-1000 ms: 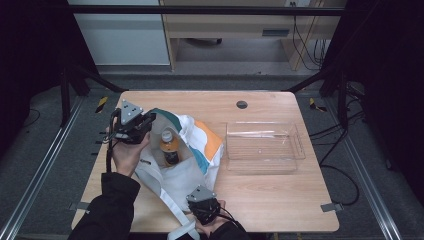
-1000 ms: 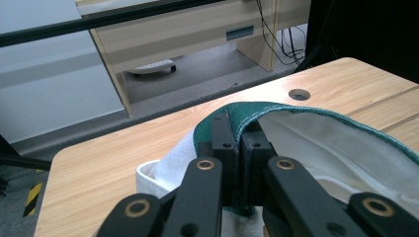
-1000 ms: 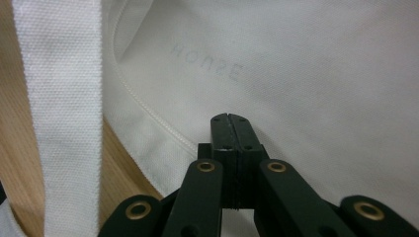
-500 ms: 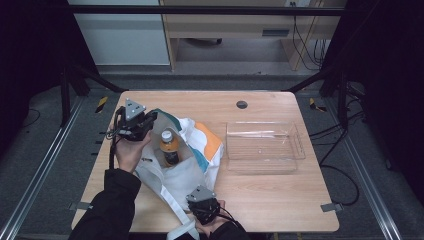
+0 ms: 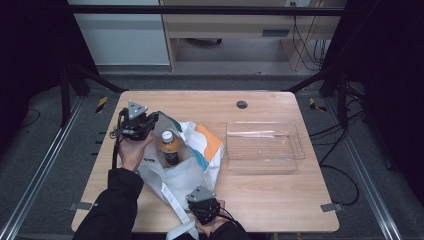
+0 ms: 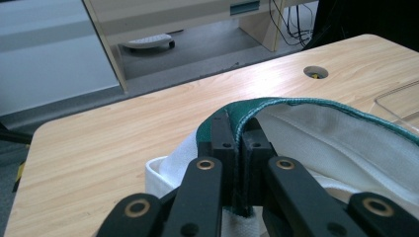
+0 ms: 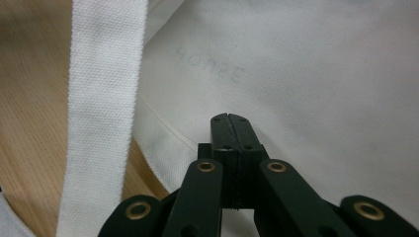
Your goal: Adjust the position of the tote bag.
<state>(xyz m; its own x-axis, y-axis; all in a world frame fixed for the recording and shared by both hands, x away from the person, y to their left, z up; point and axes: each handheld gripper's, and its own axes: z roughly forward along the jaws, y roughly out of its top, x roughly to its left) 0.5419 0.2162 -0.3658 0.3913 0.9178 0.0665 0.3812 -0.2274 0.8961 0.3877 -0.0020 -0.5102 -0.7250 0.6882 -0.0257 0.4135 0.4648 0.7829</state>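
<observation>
A white tote bag [image 5: 192,172] with a teal rim and an orange patch lies open on the wooden table [image 5: 280,200]. A bottle [image 5: 170,147] with an orange drink and white cap stands in its mouth. My left gripper [image 5: 151,120] is at the bag's far left corner, shut on the green rim [image 6: 276,102], with the rim seam between its jaws [image 6: 239,129]. My right gripper [image 5: 201,199] is near the table's front edge, shut, resting over the bag's white cloth [image 7: 306,84] with nothing seen between the jaws [image 7: 230,120]. A white strap [image 7: 104,103] runs beside it.
A clear plastic tray [image 5: 264,146] sits empty to the right of the bag. A round cable hole [image 5: 242,104] is at the table's far side. Beyond the table are a dark floor and a desk with cables.
My left gripper has shifted slightly right and away with the bag's rim still in it. The bottle and the right gripper have stayed in place.
</observation>
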